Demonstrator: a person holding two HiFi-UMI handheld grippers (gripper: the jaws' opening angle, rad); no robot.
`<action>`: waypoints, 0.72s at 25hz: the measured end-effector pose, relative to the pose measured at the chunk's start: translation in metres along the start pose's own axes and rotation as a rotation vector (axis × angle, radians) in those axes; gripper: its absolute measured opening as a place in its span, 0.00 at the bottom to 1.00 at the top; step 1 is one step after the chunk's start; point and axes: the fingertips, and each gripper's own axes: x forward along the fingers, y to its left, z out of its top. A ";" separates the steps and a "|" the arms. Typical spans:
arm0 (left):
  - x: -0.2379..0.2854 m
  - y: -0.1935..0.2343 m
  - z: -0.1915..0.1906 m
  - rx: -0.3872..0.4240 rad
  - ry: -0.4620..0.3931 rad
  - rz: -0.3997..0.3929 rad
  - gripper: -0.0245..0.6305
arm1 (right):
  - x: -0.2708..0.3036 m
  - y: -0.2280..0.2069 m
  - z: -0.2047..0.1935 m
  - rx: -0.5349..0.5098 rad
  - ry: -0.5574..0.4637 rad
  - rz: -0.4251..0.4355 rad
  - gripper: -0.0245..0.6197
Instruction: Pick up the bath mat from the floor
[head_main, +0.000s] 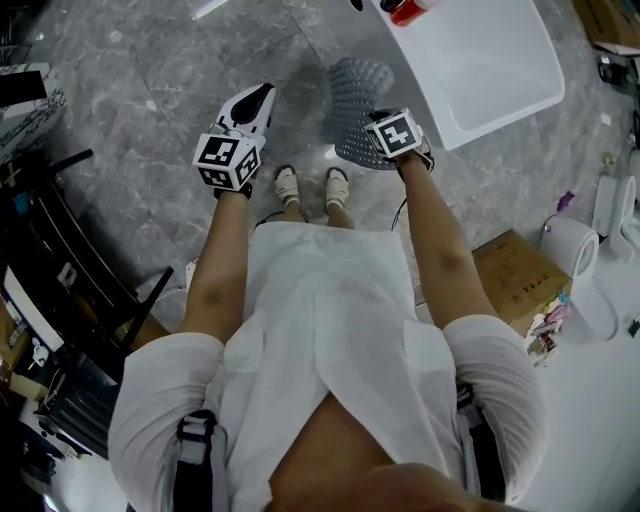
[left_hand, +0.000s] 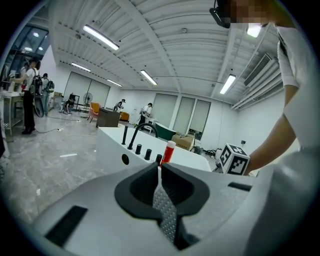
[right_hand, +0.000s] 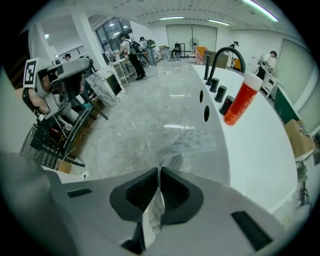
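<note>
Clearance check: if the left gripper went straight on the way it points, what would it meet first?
Likely the white bathtub, near the red bottle on its rim; depth is unclear. The left gripper has the bath mat pinched in its fingers.

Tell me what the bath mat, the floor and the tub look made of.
Bath mat: soft grey rubber or plastic, probably; it hangs limp and is studded with small dots.
Floor: polished grey stone or marble-look tile, veined with glossy reflections.
Tub: smooth white gloss, likely acrylic or enamel.
</note>
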 end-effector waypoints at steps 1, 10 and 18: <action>-0.003 -0.005 0.004 0.003 -0.003 -0.005 0.08 | -0.009 0.004 0.000 0.002 -0.009 0.003 0.10; -0.022 -0.044 0.031 0.033 -0.012 -0.033 0.08 | -0.082 0.022 -0.025 0.092 -0.027 0.003 0.10; -0.034 -0.073 0.038 0.050 -0.025 -0.063 0.08 | -0.123 0.026 -0.054 0.152 -0.069 0.013 0.10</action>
